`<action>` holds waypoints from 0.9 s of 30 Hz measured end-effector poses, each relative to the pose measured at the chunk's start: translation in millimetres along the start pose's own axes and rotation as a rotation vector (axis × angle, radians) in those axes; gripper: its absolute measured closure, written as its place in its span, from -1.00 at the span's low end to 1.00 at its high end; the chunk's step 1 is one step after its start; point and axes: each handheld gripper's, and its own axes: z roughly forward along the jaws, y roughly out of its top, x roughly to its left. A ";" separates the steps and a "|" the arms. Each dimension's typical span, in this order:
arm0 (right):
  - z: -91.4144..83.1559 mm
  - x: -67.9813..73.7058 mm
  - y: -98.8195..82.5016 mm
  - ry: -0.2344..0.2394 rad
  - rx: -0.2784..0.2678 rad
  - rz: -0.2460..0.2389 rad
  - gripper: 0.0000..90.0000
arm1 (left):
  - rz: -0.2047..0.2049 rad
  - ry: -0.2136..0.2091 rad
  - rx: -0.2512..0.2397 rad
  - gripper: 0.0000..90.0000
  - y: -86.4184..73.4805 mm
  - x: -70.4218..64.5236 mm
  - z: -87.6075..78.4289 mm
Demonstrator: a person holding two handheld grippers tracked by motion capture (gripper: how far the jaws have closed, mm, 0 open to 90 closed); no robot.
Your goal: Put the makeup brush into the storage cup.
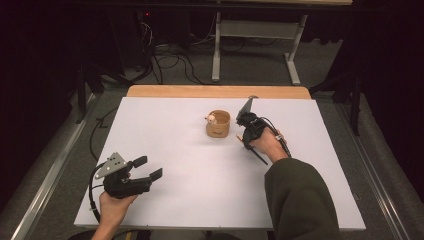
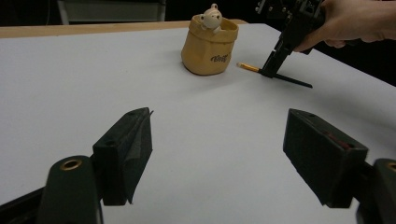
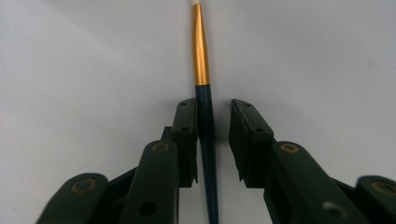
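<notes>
My right gripper [image 3: 212, 140] points down at the bench [image 1: 175, 165], jaws narrowly parted astride a paintbrush [image 3: 201, 56]; the left pad touches the handle, the right stands just off. A tan pouch [image 1: 218, 125] sits just beside it. My left gripper [image 2: 219, 158] gapes wide, well apart.
</notes>
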 end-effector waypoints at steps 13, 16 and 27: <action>0.5 -0.2 -0.5 0.018 0.004 0.014 0.88 | 0.006 0.002 0.005 -0.46 -0.1 -1.9 0.8; 0.6 -1.0 -1.3 0.019 -0.003 0.012 0.88 | 0.010 -0.001 0.013 -0.46 -0.3 -1.9 2.5; 0.5 -2.4 -3.8 0.033 -0.020 0.025 0.89 | 0.007 -0.003 0.013 -0.46 -0.6 -1.5 2.1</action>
